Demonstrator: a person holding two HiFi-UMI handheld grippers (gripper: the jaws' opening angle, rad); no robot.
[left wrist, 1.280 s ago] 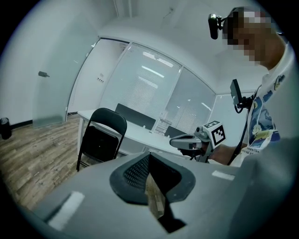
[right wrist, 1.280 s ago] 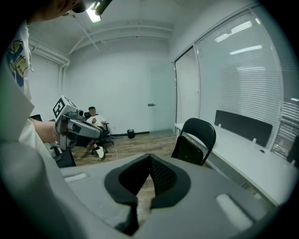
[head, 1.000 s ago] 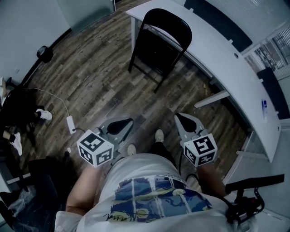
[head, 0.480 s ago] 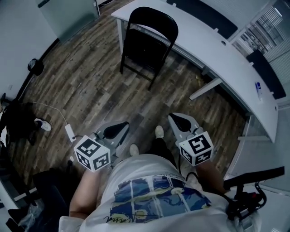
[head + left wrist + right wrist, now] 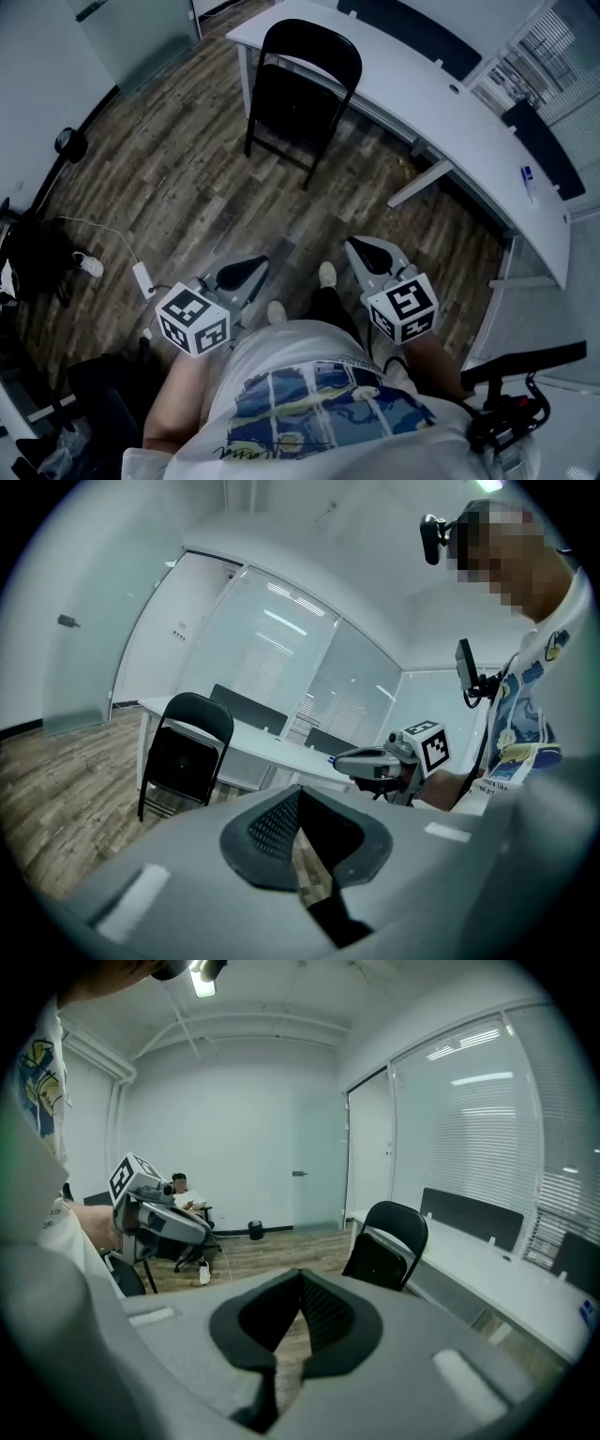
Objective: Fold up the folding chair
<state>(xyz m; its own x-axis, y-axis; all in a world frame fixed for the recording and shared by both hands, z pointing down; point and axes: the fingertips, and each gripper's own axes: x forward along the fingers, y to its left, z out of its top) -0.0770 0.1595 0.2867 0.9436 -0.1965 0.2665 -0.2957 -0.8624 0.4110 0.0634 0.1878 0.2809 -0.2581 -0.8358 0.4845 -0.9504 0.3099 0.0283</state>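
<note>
A black folding chair [image 5: 300, 94] stands unfolded on the wood floor, its back against the white desk [image 5: 441, 103]. It also shows at the left in the left gripper view [image 5: 183, 757] and right of centre in the right gripper view [image 5: 386, 1241]. Both grippers hang in front of the person's waist, well short of the chair. My left gripper [image 5: 255, 268] is shut with nothing in it, and its own view [image 5: 300, 794] shows the pads together. My right gripper [image 5: 360, 249] is likewise shut and empty [image 5: 300, 1279].
The long white desk curves from the top centre to the right edge. On the floor at left lie a white power adapter with its cable [image 5: 142, 277] and dark bags [image 5: 37, 258]. A person sits by the far wall [image 5: 183, 1194].
The head view has swung, so the chair and desk now sit further left. Both grippers have drifted slightly with the person. Their jaws stay shut.
</note>
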